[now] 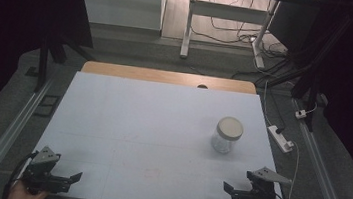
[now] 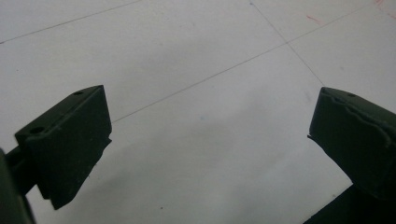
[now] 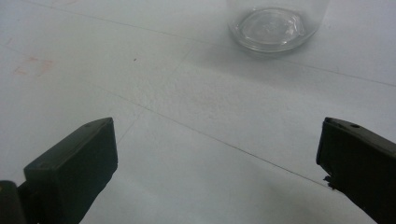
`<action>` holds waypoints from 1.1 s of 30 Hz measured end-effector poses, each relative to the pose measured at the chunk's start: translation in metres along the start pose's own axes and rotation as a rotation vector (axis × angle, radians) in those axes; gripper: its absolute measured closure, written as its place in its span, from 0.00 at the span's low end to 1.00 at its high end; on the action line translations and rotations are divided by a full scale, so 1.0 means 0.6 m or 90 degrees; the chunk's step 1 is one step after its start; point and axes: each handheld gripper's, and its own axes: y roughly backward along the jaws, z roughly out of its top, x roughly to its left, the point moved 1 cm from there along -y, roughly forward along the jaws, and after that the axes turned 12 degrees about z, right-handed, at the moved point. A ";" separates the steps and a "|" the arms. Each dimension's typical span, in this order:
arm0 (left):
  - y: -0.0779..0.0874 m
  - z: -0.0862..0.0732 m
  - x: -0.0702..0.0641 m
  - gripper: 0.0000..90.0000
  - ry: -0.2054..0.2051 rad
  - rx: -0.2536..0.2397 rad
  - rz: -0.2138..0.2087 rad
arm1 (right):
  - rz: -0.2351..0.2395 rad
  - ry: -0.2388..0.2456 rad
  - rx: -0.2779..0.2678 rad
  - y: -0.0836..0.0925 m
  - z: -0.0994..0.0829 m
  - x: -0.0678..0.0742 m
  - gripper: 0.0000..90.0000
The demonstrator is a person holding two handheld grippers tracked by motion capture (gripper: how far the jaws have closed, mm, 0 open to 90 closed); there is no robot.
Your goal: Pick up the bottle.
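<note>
A clear glass jar point(image 1: 228, 134) with a cream lid stands upright on the right half of the white table point(image 1: 152, 122). My right gripper point(image 1: 235, 190) sits at the table's near right edge, a short way in front of the jar. In the right gripper view its jaws stand wide apart and open point(image 3: 217, 140) with nothing between them, and the jar's glass base point(image 3: 271, 25) shows at the top. My left gripper point(image 1: 67, 175) rests at the near left corner, far from the jar. It is open point(image 2: 210, 121) over bare table.
A wooden strip point(image 1: 167, 76) borders the table's far edge. A white power strip point(image 1: 281, 138) and cables lie on the floor to the right. Metal rails point(image 1: 4, 135) run along both sides. White desk legs point(image 1: 188, 25) stand beyond the table.
</note>
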 end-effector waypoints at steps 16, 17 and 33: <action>-0.002 0.001 -0.001 0.01 -0.013 0.004 -0.020 | 0.007 0.005 0.015 -0.003 0.001 0.001 0.00; -0.002 0.001 -0.001 0.01 -0.015 0.004 -0.020 | 0.007 0.005 0.015 -0.003 0.001 0.001 0.00; -0.003 0.003 -0.003 0.00 -0.025 0.006 -0.025 | -0.003 0.014 0.001 -0.004 0.008 0.004 0.00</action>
